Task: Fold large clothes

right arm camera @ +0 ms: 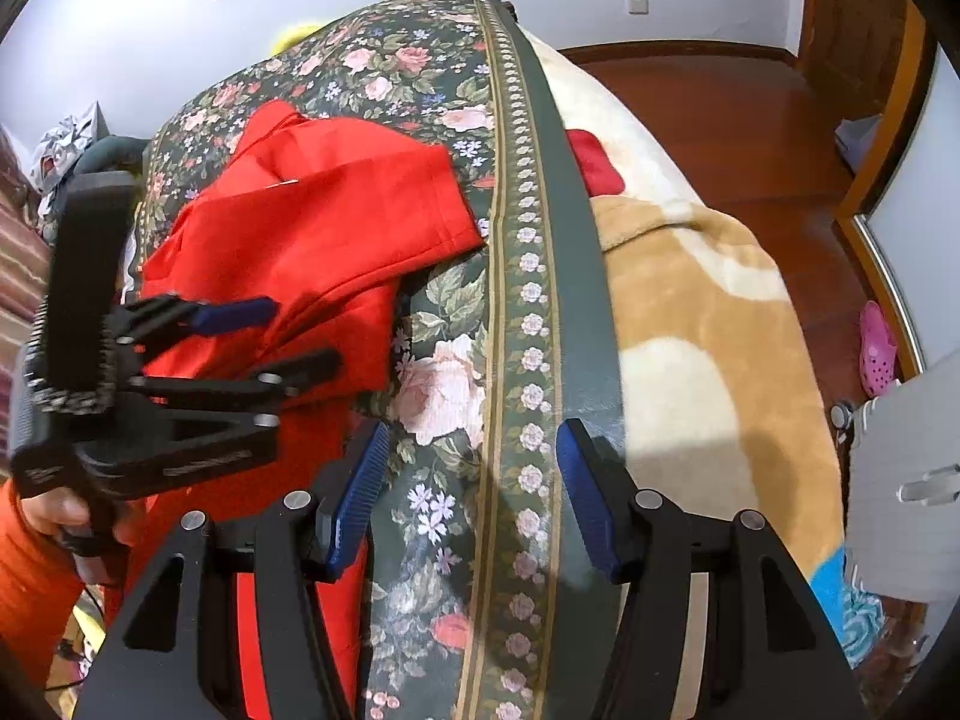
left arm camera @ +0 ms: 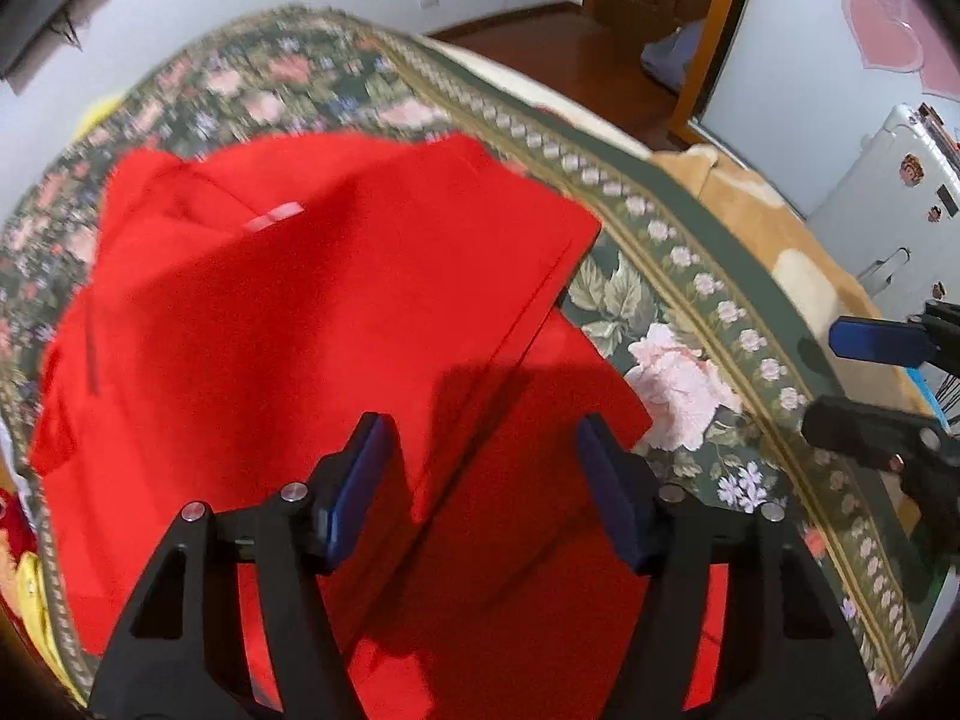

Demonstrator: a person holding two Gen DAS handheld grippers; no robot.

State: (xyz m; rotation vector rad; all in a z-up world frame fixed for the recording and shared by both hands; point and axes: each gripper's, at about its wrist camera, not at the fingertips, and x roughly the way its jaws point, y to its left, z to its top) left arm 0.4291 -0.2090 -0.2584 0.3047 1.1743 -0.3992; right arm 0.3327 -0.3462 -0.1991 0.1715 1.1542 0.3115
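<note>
Red garment (left arm camera: 312, 312): lies on the floral bedspread (left arm camera: 678, 324), filling the centre and lower left of the left wrist view. One part is folded over another, and a straight hem runs down toward the lower centre. A pale label shows near its upper edge.
Garment from the other side: in the right wrist view the red garment (right arm camera: 336, 228) sits at centre left, rumpled, with a folded corner reaching toward the bedspread's green border band (right arm camera: 570, 276).
Left claw (left arm camera: 480, 462): at the lower centre of its own view, pointing steeply down over the red cloth. Its blue pads (left arm camera: 360, 492) stand clearly apart and grip nothing; the cloth lies below the gap. No contact with the fabric can be made out.
Left claw seen from the right: the left claw (right arm camera: 300, 336) shows at mid left, its fingers spread over the garment's edge and held by a hand (right arm camera: 60, 516) at the lower left with an orange sleeve.
Right claw (right arm camera: 468, 468): lower centre of its view, jaws apart and empty, over the bedspread's border just right of the red cloth.
Right claw seen from the left: the right claw (left arm camera: 840, 378) pokes in at the right edge, over the bedspread's border, well clear of the garment.
Bed: a tan and cream blanket (right arm camera: 708, 324) lies beyond the green border.
</note>
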